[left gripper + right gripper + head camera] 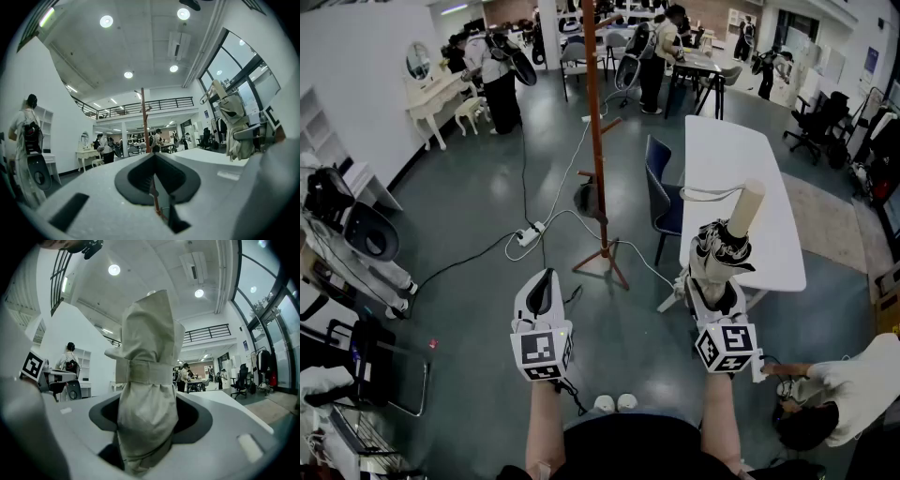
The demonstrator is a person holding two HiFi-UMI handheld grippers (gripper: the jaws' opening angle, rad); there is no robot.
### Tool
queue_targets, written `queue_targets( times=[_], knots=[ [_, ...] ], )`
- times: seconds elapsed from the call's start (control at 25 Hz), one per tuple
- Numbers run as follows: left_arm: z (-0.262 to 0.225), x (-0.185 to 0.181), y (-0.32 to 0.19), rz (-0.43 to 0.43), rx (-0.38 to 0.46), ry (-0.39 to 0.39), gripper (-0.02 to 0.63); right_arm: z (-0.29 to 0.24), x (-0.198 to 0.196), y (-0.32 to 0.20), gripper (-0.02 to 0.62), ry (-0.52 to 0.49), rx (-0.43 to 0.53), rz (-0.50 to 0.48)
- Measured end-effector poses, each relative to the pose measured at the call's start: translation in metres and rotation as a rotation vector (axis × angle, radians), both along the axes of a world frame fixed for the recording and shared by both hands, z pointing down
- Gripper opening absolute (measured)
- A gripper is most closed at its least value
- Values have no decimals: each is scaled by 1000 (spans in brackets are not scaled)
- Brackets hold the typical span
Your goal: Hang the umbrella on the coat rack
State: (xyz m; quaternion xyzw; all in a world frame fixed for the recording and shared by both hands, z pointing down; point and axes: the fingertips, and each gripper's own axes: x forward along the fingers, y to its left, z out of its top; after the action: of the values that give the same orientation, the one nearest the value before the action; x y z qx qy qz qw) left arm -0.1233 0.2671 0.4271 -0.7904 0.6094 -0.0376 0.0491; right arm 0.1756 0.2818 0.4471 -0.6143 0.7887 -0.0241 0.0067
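Head view: you're mid-carry, right gripper [715, 277] clamped on the folded beige fabric umbrella [722, 246], left gripper [541, 291] jaws together, empty; next, reach a hook on the tall reddish-brown coat rack [596, 141].

Head view: high, facing forward and steeply down, coat rack [596, 141] far ahead. Left gripper view: level along own jaws, same rack distant, centred. Right gripper view: level, umbrella [147, 380] close, filling centre. White table [731, 178] common to all three

Left gripper [546, 277] fingers together; right gripper [714, 284] tight on umbrella [720, 248]
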Motion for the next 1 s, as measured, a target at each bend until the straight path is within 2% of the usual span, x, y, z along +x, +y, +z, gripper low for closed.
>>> queue_targets(
  times=[1.0],
  knots=[
    [3, -24, 1, 10, -4, 17, 8, -1, -23, 5, 299, -33, -11, -7]
  ],
)
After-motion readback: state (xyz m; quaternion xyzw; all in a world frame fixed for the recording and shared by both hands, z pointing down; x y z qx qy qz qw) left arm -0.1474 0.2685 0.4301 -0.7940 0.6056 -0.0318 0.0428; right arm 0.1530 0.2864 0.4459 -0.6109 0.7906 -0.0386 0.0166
